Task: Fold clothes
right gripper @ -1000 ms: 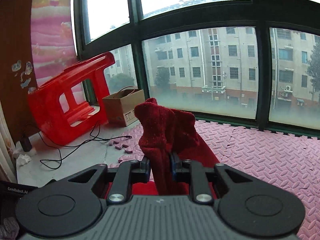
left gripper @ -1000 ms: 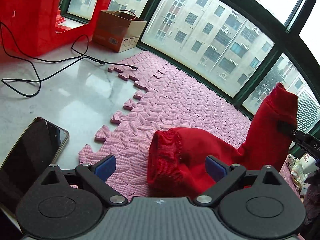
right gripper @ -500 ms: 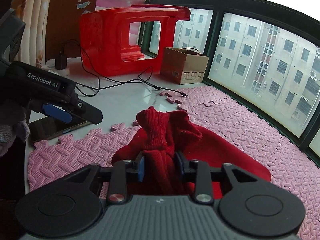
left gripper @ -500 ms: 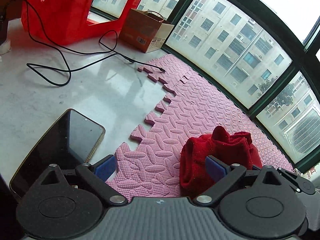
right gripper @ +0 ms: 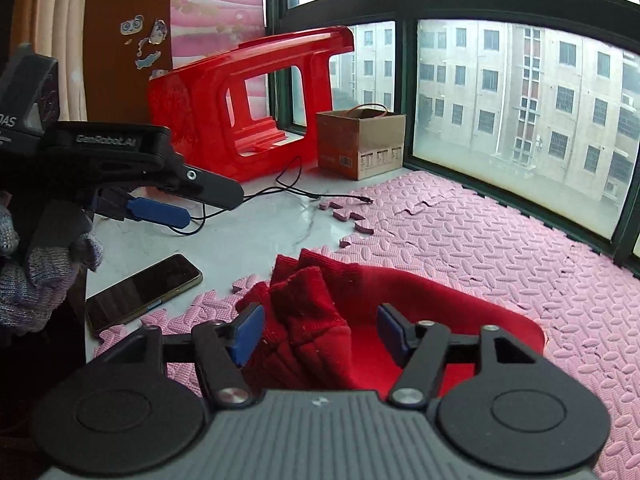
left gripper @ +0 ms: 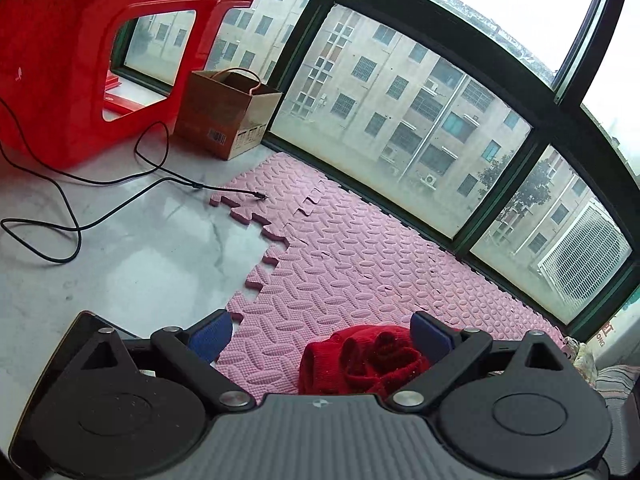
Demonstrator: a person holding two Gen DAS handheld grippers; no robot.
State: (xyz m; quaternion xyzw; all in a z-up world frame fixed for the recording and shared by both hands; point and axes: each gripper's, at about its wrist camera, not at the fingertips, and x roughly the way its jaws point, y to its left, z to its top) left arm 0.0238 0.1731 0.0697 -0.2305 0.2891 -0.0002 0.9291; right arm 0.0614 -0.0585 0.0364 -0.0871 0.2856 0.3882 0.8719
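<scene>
Now right gripper jaws opening, red sweater bunched between its pads, lower centre; left gripper wide.

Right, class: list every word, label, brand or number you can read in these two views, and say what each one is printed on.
"GenRobot.AI": on the black body of the left gripper, seen in the right wrist view.
"DAS": the end of a cut-off word on the device's housing, at the frame's left edge.
Barcode and label panels on the cardboard box: too small to read.
Red characters at the left wrist view's right edge: cut off, unreadable.
</scene>
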